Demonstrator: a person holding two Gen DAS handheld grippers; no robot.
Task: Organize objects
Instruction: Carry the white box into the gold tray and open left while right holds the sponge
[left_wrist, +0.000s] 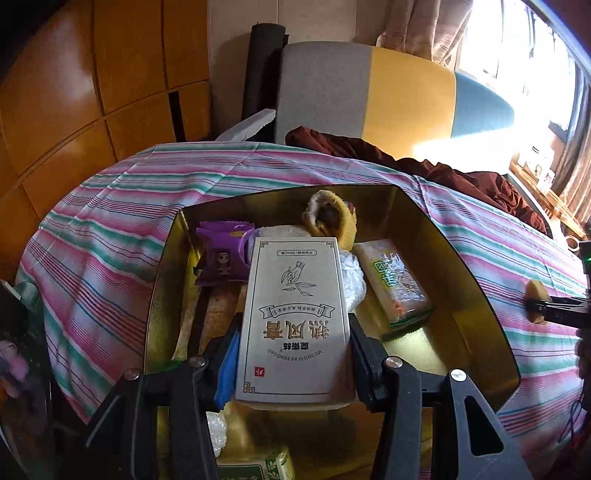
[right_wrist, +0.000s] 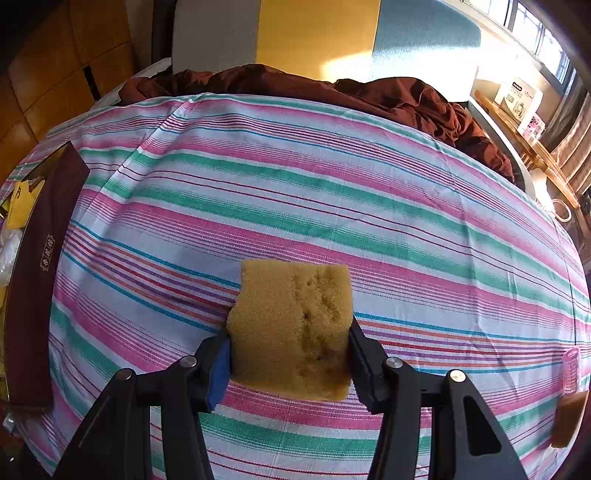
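My left gripper (left_wrist: 291, 354) is shut on a grey printed carton (left_wrist: 293, 317) and holds it over the open gold-lined box (left_wrist: 461, 295). In the box lie a purple snack packet (left_wrist: 223, 254), a green-and-clear packet (left_wrist: 397, 284), a yellow cloth item (left_wrist: 332, 218) and crumpled plastic (left_wrist: 352, 277). My right gripper (right_wrist: 290, 347) is shut on a yellow sponge (right_wrist: 291, 328) above the striped cloth (right_wrist: 332, 206). It also shows in the left wrist view (left_wrist: 554, 310), to the right of the box, with the sponge (left_wrist: 535, 295).
The box's dark maroon outer wall (right_wrist: 33, 280) stands at the left in the right wrist view. A brown bedcover (right_wrist: 369, 96) is bunched at the back. A pink roller (right_wrist: 570, 371) and a tan block (right_wrist: 567, 421) lie at the right edge. A green pack (left_wrist: 258, 465) lies under my left gripper.
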